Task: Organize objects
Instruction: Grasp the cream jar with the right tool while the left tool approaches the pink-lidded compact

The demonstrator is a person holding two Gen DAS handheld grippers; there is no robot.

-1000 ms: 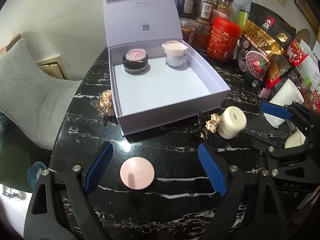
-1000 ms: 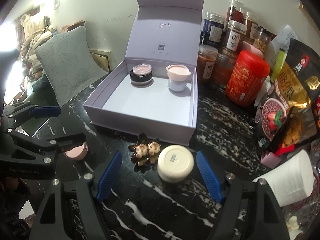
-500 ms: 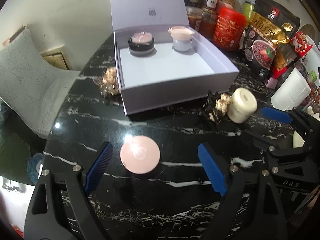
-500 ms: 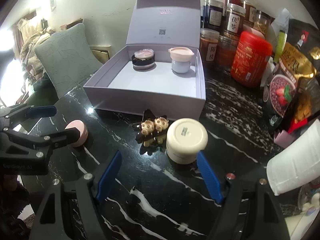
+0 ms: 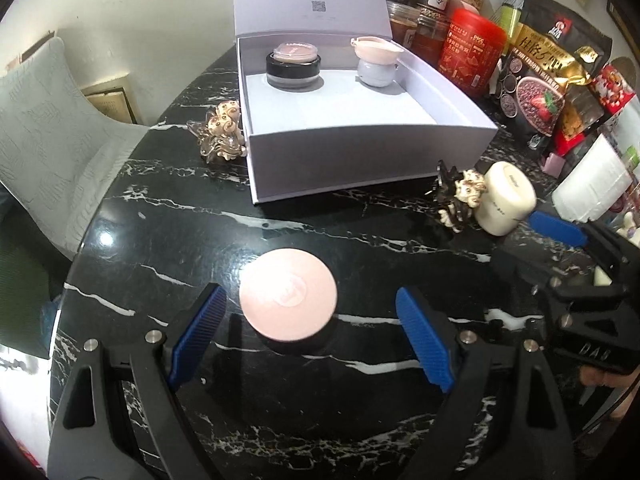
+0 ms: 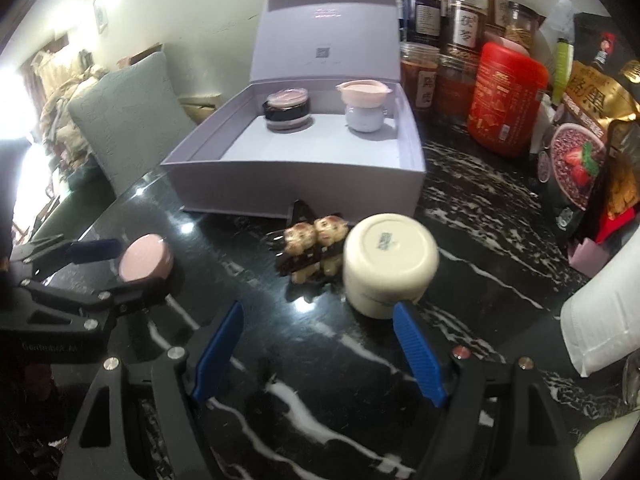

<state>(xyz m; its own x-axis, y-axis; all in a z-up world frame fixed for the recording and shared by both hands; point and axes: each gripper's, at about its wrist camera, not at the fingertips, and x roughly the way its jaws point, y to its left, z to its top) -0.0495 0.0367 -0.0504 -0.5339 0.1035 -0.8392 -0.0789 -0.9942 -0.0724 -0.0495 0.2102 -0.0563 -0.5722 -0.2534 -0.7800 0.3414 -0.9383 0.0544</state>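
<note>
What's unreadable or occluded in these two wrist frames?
- Pink jar: left wrist view shows only its lid; the body is hidden beneath it. In the right wrist view the left gripper covers its base.
- Cream jar: label too blurred to read in either view.
- Lavender box: lid cut off by the top edge in the left wrist view; print too small.
- White roll: cut off at the right edge.
</note>
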